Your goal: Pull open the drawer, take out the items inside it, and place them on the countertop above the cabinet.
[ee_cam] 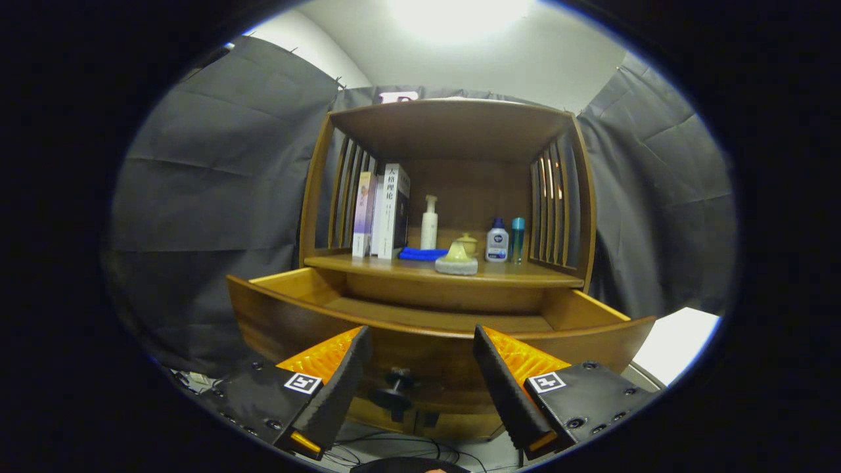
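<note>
Done: brown wooden drawer (420,315) stands pulled out below the countertop (525,274) | Gripper (420,358): fingers apart, holding nothing, before the dark drawer knob (397,387) | Left: drawer inside is hidden from here, so items cannot be told; green-grey lump (456,261) sits on countertop.

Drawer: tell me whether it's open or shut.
Open. The drawer juts well out below the shelf, its inner floor showing. The gripper is open, fingers flanking the knob.
</note>
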Action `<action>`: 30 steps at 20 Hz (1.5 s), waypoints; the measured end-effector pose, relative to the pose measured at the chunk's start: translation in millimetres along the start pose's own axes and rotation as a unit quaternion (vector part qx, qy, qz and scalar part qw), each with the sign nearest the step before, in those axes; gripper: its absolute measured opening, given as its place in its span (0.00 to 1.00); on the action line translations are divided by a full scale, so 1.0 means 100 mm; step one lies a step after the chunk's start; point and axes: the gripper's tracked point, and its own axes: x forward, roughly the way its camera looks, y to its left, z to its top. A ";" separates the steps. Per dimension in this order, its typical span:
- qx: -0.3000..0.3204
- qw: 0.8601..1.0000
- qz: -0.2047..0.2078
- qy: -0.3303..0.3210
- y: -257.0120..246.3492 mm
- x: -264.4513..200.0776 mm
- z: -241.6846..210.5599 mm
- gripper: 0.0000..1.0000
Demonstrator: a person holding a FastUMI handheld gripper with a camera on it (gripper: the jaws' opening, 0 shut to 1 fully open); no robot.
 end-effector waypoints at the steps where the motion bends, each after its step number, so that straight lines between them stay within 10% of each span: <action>1: 0.002 1.000 0.001 0.010 0.01 0.00 -0.09 0.99; 30: -0.013 0.998 -0.043 0.054 -0.12 0.24 -0.56 0.98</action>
